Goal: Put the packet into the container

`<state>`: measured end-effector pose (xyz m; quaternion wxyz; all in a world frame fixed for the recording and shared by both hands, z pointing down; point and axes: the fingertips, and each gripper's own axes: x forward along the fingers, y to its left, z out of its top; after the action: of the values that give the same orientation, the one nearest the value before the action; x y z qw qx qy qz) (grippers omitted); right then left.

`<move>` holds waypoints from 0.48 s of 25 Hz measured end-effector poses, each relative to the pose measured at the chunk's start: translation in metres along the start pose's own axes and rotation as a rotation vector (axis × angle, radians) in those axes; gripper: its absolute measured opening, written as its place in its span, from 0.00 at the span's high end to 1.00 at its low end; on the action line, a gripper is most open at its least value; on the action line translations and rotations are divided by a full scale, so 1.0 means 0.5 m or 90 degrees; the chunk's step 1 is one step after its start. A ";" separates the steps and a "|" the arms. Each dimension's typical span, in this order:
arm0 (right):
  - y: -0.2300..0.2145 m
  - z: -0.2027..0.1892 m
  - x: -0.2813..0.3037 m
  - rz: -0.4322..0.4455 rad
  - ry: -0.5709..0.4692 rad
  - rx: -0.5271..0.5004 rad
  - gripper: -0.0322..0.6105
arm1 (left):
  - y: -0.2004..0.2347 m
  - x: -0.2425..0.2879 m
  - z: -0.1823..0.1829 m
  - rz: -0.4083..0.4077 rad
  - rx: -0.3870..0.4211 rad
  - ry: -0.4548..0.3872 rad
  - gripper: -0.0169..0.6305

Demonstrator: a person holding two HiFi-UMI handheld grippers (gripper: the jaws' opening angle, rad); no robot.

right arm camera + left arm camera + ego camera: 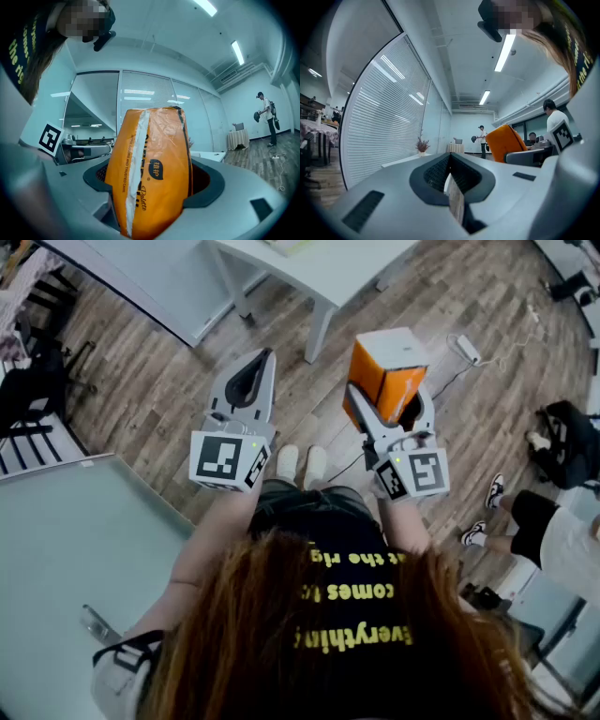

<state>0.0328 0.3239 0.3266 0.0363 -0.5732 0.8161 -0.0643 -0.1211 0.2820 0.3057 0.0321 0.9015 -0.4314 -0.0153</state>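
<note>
Packet (389, 371) is clamped in your right gripper (389, 395), held level in the air on your side of the white table (328, 268), just short of its leg and over the wood floor. The jaws stand wide because the orange bag is bulky, with a pad pressing in on each flank. Your left gripper (255, 367) is also short of that table, level, its jaws closed together; I can make out nothing gripped in it.

I judge this to be the carry step: pick-up is done and placement has not begun. No container shows in any view, so your next move calls for finding it first, then bringing the packet over its opening before you let the jaws part. The bag is soft and plump, so keep the grip steady while you turn; I would expect it to sag or slip if you loosen early.

The head view alone shows both tools side by side, with a glass-topped table (75, 559) well apart from the white one. Only the right gripper view shows the packet (150, 168) close up, its pale seam and print, seated deep between the pads. The left gripper view shows the meeting of the left jaws and the packet (504, 143) from the side.
</note>
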 end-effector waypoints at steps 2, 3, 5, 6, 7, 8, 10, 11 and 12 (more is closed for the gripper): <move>-0.007 0.004 -0.004 0.001 -0.002 0.000 0.31 | -0.008 0.004 0.006 0.002 -0.002 0.000 0.97; -0.009 0.006 -0.005 0.001 -0.002 0.000 0.31 | -0.011 0.006 0.006 0.003 -0.003 -0.001 0.97; -0.012 0.010 -0.005 0.003 -0.004 0.000 0.31 | -0.013 0.008 0.005 0.003 -0.004 -0.002 0.97; -0.013 0.011 -0.004 0.004 -0.005 0.001 0.31 | -0.013 0.008 0.004 0.003 -0.003 -0.002 0.97; -0.013 0.011 -0.004 0.005 -0.006 0.003 0.31 | -0.013 0.008 0.002 0.003 -0.002 -0.002 0.97; -0.014 0.011 -0.005 0.006 -0.007 0.005 0.31 | -0.014 0.008 0.001 0.004 0.000 -0.001 0.97; -0.019 0.012 -0.008 0.011 -0.012 0.014 0.31 | -0.017 0.009 -0.001 0.007 0.003 -0.001 0.97; -0.023 0.013 -0.010 0.014 -0.016 0.021 0.31 | -0.019 0.010 -0.001 0.009 0.004 -0.001 0.97; -0.028 0.015 -0.011 0.016 -0.020 0.028 0.31 | -0.019 0.012 -0.001 0.011 0.005 -0.002 0.97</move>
<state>0.0486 0.3238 0.3211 0.0620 -0.5626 0.8212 -0.0726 -0.1098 0.2836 0.3054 0.0283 0.8977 -0.4395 -0.0146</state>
